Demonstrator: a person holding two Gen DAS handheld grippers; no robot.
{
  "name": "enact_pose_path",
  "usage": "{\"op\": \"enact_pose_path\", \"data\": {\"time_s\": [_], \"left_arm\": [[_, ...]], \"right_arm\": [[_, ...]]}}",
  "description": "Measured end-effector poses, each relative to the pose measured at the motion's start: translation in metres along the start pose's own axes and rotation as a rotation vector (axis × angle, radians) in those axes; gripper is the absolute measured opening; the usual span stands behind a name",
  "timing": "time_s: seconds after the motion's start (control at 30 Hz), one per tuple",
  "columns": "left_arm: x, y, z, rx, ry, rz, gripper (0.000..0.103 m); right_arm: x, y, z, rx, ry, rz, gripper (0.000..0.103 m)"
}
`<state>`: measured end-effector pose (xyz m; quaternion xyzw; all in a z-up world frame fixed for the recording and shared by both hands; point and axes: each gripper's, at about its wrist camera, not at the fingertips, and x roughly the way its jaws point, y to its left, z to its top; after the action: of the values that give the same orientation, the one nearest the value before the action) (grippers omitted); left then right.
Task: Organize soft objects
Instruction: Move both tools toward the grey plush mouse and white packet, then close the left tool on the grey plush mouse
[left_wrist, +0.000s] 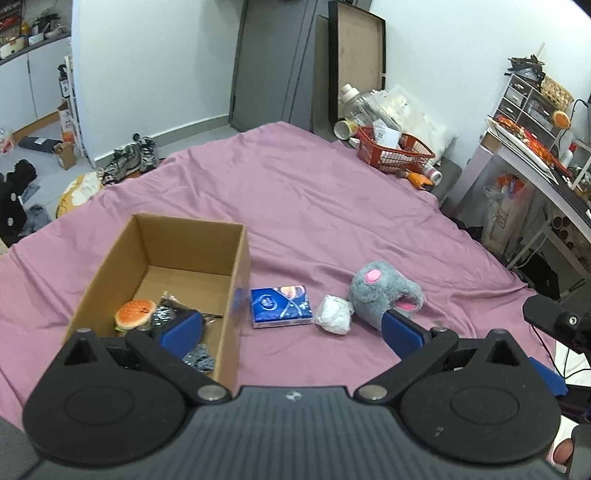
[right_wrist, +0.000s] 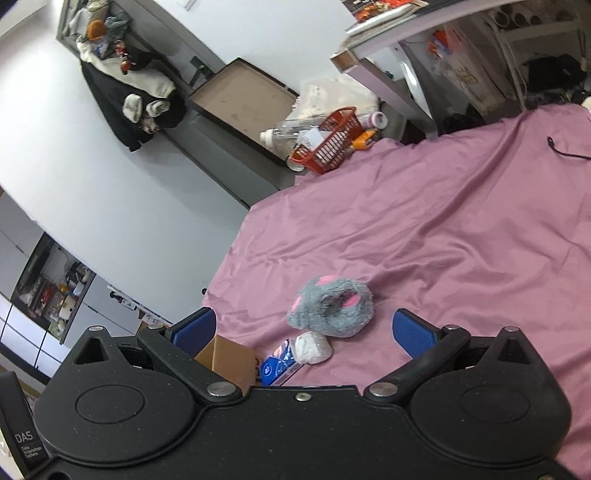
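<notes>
Both tongs (left_wrist: 291, 328) (right_wrist: 304, 330) released, empty. Fluffy grey plush slipper with pink patches (left_wrist: 384, 291) on mauve bedsheet (left_wrist: 314, 206): light, squashy; best pinched at thick rim.

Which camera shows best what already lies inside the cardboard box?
The left wrist view: it looks down into the open cardboard box, showing a toy burger and dark patterned items. The right wrist view shows only an outer corner of the box, nothing inside.
</notes>
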<state>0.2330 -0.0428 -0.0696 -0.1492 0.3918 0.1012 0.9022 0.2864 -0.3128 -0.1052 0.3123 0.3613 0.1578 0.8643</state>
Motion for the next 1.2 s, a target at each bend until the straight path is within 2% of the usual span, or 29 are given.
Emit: {"op": "enact_pose_path", "data": {"time_s": [0.2, 0.33, 0.63, 0.9, 1.0, 1.2], "left_arm": [[0.016, -0.004, 0.004, -0.005, 0.006, -0.033, 0.102], [0.029, -0.015, 0.006, 0.036, 0.009, -0.062, 0.1], [0.066, -0.039, 0.008, 0.079, 0.047, -0.119, 0.096], [0.095, -0.06, 0.006, 0.15, 0.046, -0.138, 0.087], [0.104, -0.07, 0.006, 0.18, 0.039, -0.119, 0.084], [0.122, -0.087, 0.008, 0.236, 0.048, -0.132, 0.082]], "right_arm": [[0.012, -0.015, 0.005, 0.076, 0.008, -0.027, 0.101], [0.025, -0.028, 0.006, 0.127, 0.028, -0.044, 0.089], [0.056, -0.047, 0.0, 0.25, 0.092, -0.029, 0.074], [0.07, -0.066, -0.002, 0.362, 0.095, -0.016, 0.069], [0.074, -0.071, -0.001, 0.383, 0.08, -0.011, 0.068], [0.086, -0.084, -0.003, 0.443, 0.098, -0.033, 0.06]]}}
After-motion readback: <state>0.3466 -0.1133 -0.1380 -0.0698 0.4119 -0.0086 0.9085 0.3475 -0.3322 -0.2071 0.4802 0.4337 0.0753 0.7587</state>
